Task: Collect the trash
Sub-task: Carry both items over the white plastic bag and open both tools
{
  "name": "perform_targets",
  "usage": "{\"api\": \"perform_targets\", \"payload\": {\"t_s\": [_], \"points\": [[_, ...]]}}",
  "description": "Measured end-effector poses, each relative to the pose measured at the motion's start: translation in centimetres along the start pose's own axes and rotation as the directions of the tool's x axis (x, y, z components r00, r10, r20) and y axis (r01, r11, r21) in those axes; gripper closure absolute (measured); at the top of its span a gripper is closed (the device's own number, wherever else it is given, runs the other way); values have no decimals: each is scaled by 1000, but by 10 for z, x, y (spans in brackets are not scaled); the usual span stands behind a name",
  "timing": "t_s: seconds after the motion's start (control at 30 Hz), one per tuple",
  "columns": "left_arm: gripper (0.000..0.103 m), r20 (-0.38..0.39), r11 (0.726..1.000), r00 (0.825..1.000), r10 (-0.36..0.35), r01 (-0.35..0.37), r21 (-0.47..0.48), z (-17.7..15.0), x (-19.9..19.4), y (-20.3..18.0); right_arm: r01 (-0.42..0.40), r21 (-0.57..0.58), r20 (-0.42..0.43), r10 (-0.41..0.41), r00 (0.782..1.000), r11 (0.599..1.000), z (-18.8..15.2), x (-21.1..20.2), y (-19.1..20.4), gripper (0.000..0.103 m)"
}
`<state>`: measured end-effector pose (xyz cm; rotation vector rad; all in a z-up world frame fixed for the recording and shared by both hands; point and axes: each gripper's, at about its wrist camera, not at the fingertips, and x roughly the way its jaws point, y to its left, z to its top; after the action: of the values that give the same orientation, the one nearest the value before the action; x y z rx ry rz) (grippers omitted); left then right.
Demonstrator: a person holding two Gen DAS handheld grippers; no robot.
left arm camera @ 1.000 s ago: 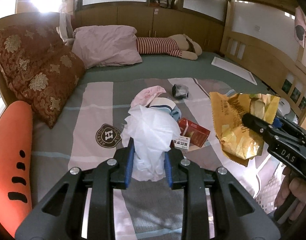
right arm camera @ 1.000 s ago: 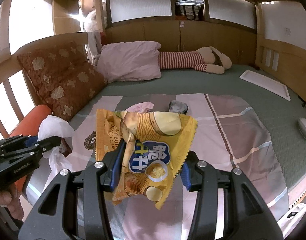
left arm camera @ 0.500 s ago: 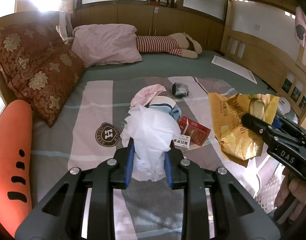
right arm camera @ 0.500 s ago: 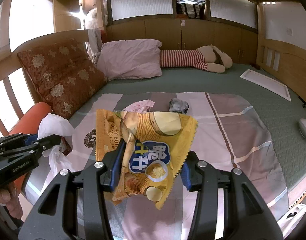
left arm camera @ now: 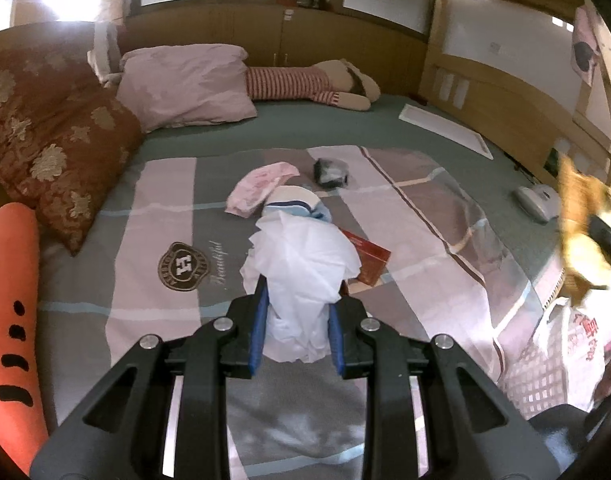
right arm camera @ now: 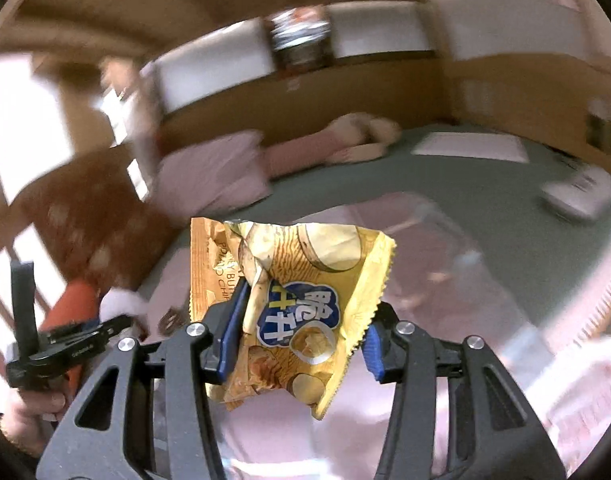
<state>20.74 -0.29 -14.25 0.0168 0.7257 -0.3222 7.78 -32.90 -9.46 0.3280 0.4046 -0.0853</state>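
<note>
My left gripper [left arm camera: 295, 324] is shut on a crumpled white tissue [left arm camera: 301, 264] and holds it above the bed. My right gripper [right arm camera: 301, 332] is shut on a yellow chip bag [right arm camera: 293, 304]; the right wrist view is blurred. In the left wrist view the chip bag [left arm camera: 581, 240] shows at the far right, above a white plastic bag with red print [left arm camera: 565, 344]. Loose trash lies on the striped blanket [left arm camera: 417, 216]: a red box [left arm camera: 367, 260], a pink wrapper [left arm camera: 261, 186], a blue-white packet [left arm camera: 297, 202] and a dark crumpled wrapper [left arm camera: 330, 172]. The left gripper also shows in the right wrist view [right arm camera: 105, 330].
A brown flowered cushion [left arm camera: 53, 148], an orange cushion [left arm camera: 9, 312], a pink pillow [left arm camera: 189, 84] and a striped plush toy [left arm camera: 305, 84] lie along the bed's left and far sides. A white flat board [left arm camera: 445, 132] and a white device [left arm camera: 535, 200] lie at the right.
My right gripper has swung fast to the right and tilted with the chip bag, toward the white plastic bag. My left gripper has held nearly still with the tissue.
</note>
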Motion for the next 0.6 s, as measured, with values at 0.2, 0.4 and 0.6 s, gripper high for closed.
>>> {"api": "perform_targets", "payload": {"t_s": [0.2,0.4,0.6], "points": [[76,-16,997,998,-58,59,49,-7,2,-21,285,47,-31,-283,959,957,-28,-81,-116,52],[76,-69,977,988,-139,148,156,-19,7,-82,416,129,-227,-382,896,900,-79,-93,-201,31],[76,-158,879,933,-324,358,314,-29,-15,-216,409,285,-8,-424,905,867,-51,-158,-211,22]]}}
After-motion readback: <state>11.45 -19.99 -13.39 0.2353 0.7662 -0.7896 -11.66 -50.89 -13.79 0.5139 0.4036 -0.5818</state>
